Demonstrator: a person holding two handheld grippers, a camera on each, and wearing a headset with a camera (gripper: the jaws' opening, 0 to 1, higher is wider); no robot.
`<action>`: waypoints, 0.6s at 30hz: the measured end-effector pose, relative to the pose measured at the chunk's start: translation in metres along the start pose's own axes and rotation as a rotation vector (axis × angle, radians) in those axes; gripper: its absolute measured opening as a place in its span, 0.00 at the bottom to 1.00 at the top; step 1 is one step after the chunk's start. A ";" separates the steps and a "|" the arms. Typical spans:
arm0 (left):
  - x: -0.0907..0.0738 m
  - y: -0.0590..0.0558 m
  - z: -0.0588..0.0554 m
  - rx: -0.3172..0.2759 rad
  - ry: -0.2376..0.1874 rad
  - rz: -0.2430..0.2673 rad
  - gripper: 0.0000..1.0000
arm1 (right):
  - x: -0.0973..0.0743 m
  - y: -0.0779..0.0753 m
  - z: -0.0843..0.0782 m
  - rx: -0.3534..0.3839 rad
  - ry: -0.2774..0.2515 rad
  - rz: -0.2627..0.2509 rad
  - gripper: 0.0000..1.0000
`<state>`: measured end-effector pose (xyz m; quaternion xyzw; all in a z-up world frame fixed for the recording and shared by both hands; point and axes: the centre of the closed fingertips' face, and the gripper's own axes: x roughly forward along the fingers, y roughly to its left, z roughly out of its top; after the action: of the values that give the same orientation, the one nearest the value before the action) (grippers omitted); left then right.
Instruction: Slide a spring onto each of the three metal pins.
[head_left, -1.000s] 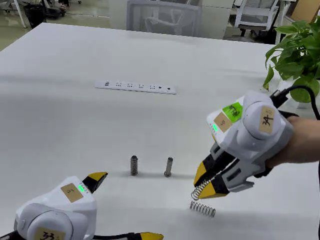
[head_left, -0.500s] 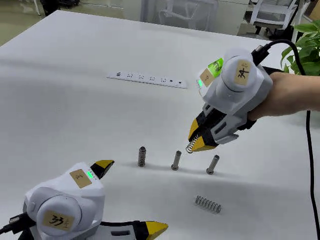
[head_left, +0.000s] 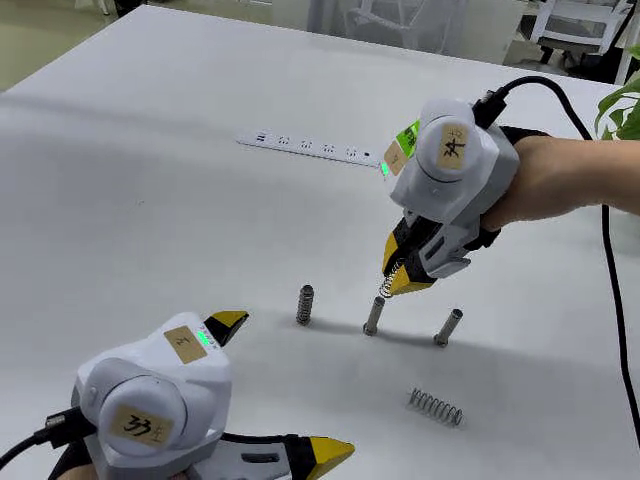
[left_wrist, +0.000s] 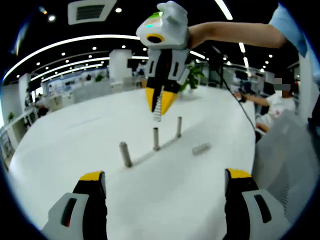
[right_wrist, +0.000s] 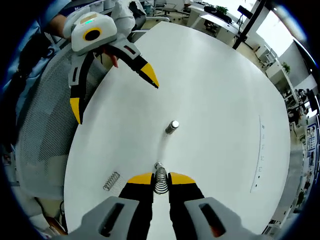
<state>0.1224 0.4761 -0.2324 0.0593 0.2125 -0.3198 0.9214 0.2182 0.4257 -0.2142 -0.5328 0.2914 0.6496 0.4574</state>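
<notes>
three pins (head_left: 446, 327), three springs (head_left: 435, 407): right gripper (head_left: 400, 282) tips down over the middle pin (head_left: 374, 316), pinching one spring (head_left: 386, 286), left gripper (head_left: 282, 388) gapes wide, empty.

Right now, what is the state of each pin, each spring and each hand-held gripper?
Left pin: upright, spring already on it.
Middle pin: upright, bare.
Right pin: upright, bare.
Held spring: clamped, hanging just above the middle pin.
Loose spring: lying flat on the table.
Right hand-held gripper: shut on the held spring.
Left hand-held gripper: open, empty.
</notes>
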 end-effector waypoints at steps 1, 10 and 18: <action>0.000 0.000 0.000 0.000 -0.002 -0.002 1.00 | 0.001 0.000 0.000 0.000 0.004 0.002 0.12; 0.001 0.001 0.000 -0.011 -0.003 -0.004 1.00 | 0.010 -0.002 -0.003 -0.008 0.025 0.028 0.12; 0.002 0.000 -0.002 -0.016 0.002 -0.013 1.00 | 0.014 -0.001 -0.004 -0.021 0.040 0.037 0.12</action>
<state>0.1230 0.4758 -0.2351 0.0507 0.2166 -0.3242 0.9195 0.2209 0.4267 -0.2283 -0.5450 0.3033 0.6501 0.4340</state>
